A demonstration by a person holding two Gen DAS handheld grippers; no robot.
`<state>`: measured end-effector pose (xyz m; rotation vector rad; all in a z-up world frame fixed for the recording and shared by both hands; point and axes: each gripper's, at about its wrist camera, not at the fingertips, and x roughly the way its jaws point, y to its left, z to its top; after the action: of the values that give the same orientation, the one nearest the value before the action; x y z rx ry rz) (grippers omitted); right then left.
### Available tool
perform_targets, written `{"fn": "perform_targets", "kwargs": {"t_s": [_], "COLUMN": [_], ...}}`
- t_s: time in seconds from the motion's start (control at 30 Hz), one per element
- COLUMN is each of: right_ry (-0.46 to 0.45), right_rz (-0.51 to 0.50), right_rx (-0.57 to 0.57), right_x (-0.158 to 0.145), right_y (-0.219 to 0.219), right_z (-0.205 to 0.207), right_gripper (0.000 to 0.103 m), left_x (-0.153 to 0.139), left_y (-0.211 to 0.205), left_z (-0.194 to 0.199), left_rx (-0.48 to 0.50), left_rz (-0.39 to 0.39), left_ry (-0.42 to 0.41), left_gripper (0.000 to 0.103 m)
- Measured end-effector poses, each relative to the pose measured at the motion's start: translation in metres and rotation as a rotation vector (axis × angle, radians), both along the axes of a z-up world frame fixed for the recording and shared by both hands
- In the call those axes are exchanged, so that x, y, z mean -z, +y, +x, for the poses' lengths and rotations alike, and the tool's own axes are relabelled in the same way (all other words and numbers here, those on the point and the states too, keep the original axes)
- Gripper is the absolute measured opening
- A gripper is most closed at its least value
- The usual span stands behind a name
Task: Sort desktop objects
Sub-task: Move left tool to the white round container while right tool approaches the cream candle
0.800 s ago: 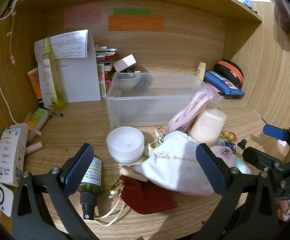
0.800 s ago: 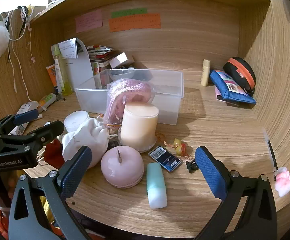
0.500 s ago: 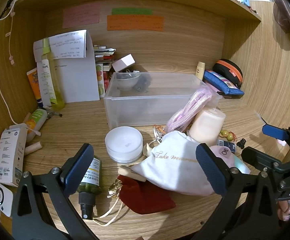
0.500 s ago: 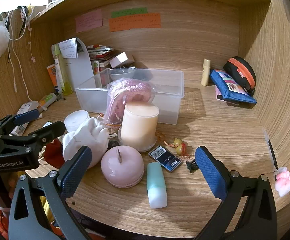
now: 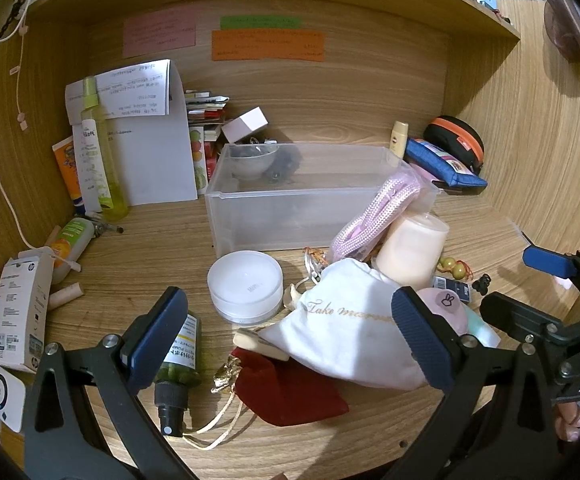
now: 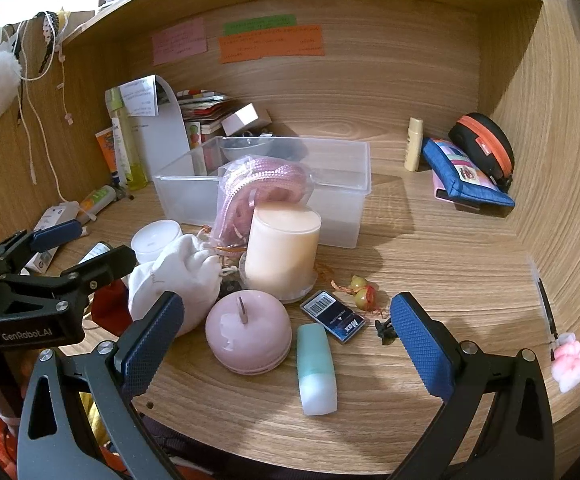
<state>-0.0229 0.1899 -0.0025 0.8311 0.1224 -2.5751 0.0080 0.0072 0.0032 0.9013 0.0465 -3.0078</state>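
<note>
Moved: nothing, both hold as before
Left gripper (image 5: 287, 334): spread, empty
Right gripper (image 6: 285, 338): spread, empty
Mint tube (image 6: 316, 369): flat on worktop (image 6: 430, 256), long axis toward the camera

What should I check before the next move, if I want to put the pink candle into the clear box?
1. Right claw open, nothing held: ok.
2. Left claw open, nothing held: ok.
3. Pink candle free to grasp: not ok; the white bag lies close on one side and the mint tube on the other.
4. Clear box has room: ok; only a bowl and a dark item sit at its far end.
5. Path to the box: not ok; the tall candle and the pink cord bag stand between.
6. Whether the pink candle touches the tall candle's dish: cannot tell.
</note>
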Motion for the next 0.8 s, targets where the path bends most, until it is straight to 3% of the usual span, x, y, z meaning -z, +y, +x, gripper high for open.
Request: {"fn": "perform_targets", "kwargs": {"t_s": [0.57, 0.8], "right_ry": [-0.009, -0.009], "right_rz": [-0.001, -0.002], "right_rx": [-0.001, 0.005], "right_x": [0.000, -0.001], "right_y": [0.001, 0.002], "right_z": [-0.002, -0.002], "right_gripper": [0.103, 0.103], "left_x": [0.003, -0.003], "left_y": [0.000, -0.010], "left_z": [0.000, 0.007], "left_rx": [0.000, -0.019], "left_rz": [0.010, 0.048], "left_ry": [-0.008, 0.018], "left_gripper": [0.103, 0.103]}}
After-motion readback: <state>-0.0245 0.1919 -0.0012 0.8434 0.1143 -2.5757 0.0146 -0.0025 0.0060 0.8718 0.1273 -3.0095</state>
